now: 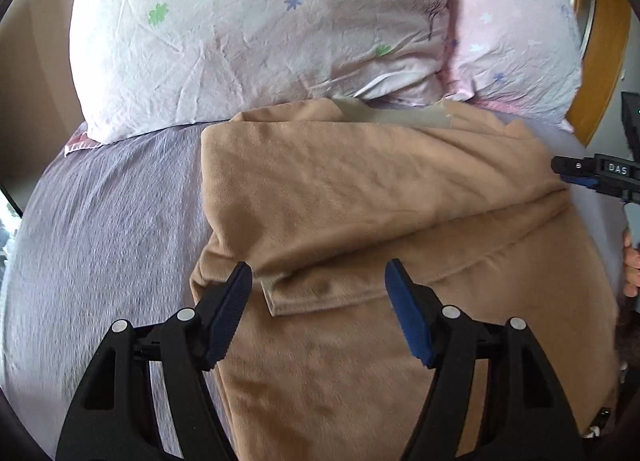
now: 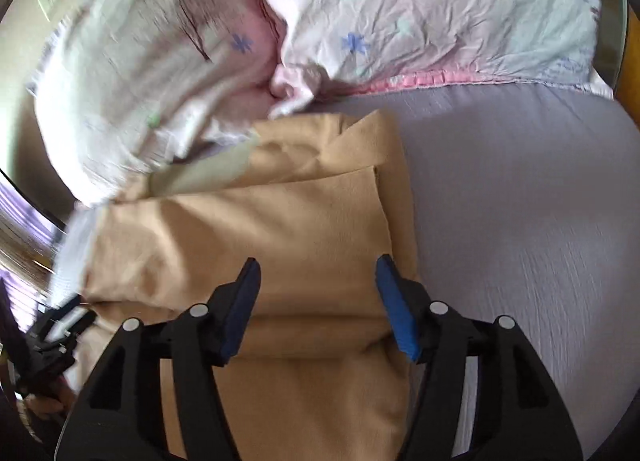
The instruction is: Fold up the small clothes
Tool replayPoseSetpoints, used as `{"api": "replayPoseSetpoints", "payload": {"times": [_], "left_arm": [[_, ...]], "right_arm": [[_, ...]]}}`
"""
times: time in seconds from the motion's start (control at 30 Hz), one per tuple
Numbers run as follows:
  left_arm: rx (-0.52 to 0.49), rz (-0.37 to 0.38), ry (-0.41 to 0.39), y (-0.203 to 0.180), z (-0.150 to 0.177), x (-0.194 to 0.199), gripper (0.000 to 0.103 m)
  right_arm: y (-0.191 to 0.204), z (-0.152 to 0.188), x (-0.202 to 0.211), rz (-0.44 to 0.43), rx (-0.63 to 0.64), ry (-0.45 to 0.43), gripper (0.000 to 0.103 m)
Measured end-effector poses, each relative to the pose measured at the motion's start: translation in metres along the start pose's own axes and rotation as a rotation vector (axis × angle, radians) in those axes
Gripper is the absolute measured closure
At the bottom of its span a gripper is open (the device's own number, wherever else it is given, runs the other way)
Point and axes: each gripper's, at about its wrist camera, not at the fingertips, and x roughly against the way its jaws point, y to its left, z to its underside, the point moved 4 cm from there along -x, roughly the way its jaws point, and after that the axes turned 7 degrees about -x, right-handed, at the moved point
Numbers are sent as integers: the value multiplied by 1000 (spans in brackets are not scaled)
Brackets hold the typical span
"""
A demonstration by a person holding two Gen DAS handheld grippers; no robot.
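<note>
A tan garment (image 1: 360,201) lies partly folded on a lavender bed sheet (image 1: 112,229), with a pale lining strip at its far edge and a small flap near its front. My left gripper (image 1: 318,281) is open and empty, hovering over the garment's left front part. In the right wrist view the same tan garment (image 2: 280,229) lies folded in layers, and my right gripper (image 2: 318,273) is open and empty above its right half. The right gripper also shows at the right edge of the left wrist view (image 1: 592,175).
Two floral pillows (image 1: 248,33) (image 2: 420,9) lie just beyond the garment at the head of the bed. A wooden bed frame (image 1: 600,73) runs along the far right. Bare lavender sheet (image 2: 520,201) spreads to the right of the garment.
</note>
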Motion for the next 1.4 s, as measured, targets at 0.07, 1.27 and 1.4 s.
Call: {"api": "replayPoseSetpoints", "payload": {"times": [0.07,1.27,1.4], "left_arm": [[17,91,-43,-1,14,33,31],[497,715,-177,38,166,134,99],[496,659,-226,66,88,112,99]], "right_arm": [[4,15,36,-137,29,-37,31],[-40,185,170,-758,173,72,95],[-4,105,164,-749,169,-72,95]]}}
